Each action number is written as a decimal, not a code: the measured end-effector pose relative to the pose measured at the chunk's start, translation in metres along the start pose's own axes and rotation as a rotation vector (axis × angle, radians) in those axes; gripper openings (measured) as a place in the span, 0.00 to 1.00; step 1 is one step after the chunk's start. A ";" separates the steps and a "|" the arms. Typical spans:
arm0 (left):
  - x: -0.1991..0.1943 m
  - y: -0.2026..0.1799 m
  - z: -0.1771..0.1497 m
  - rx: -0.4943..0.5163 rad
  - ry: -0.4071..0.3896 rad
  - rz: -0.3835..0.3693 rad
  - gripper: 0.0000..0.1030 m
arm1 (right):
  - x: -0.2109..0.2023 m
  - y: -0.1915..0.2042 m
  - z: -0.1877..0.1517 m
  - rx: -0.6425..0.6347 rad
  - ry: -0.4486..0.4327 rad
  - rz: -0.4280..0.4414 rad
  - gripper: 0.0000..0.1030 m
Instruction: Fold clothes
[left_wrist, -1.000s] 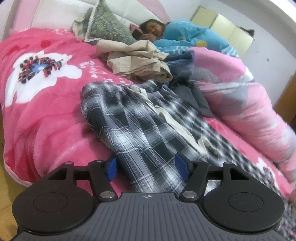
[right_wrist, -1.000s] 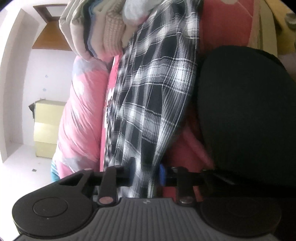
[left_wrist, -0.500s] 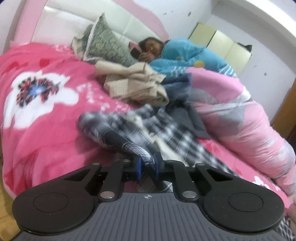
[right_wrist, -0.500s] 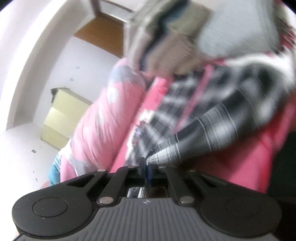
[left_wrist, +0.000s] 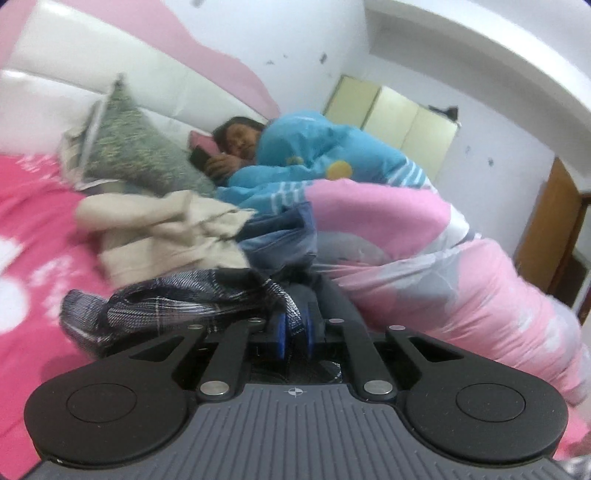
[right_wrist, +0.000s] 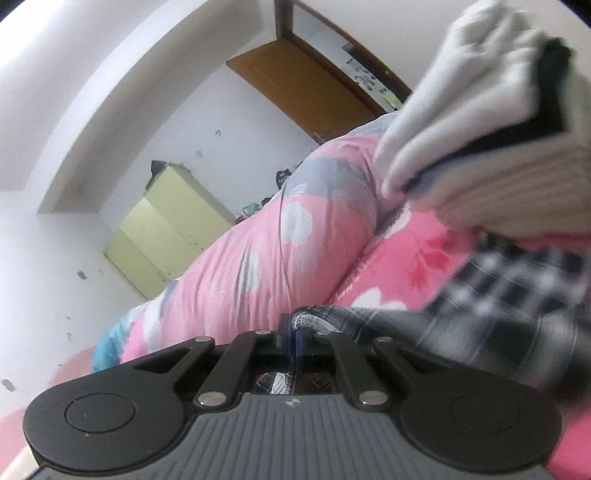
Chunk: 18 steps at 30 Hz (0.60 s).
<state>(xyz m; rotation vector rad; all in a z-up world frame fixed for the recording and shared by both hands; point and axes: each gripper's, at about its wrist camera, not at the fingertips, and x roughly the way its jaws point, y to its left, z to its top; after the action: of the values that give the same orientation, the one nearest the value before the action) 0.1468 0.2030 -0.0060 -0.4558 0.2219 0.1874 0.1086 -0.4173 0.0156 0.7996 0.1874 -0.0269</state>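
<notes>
1. The left gripper (left_wrist: 294, 328) is clamped on a bunched edge of the plaid shirt (left_wrist: 177, 299), raised over the pink bed (left_wrist: 33, 236).
2. The right gripper (right_wrist: 291, 341) pinches another part of the shirt (right_wrist: 480, 314).
3. Beige clothes (left_wrist: 166, 229) lie on the bed behind the shirt, near a person (left_wrist: 295, 155) lying down.

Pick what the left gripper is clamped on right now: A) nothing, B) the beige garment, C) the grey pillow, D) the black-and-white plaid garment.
D: the left gripper has its blue pads shut on a fold of the plaid garment, while the beige garment lies behind it, untouched.
</notes>
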 end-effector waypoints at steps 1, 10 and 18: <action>0.018 -0.006 0.002 0.010 0.019 0.006 0.08 | 0.018 0.000 0.002 -0.003 0.007 -0.008 0.02; 0.166 0.011 -0.046 0.029 0.314 0.072 0.46 | 0.164 -0.066 -0.048 0.006 0.187 -0.169 0.04; 0.152 0.030 -0.051 -0.051 0.290 -0.024 0.70 | 0.188 -0.076 -0.052 -0.022 0.337 -0.226 0.20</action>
<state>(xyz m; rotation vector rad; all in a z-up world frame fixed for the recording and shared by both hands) 0.2771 0.2262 -0.1014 -0.5361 0.4963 0.1027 0.2777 -0.4243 -0.1066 0.7547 0.5957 -0.1033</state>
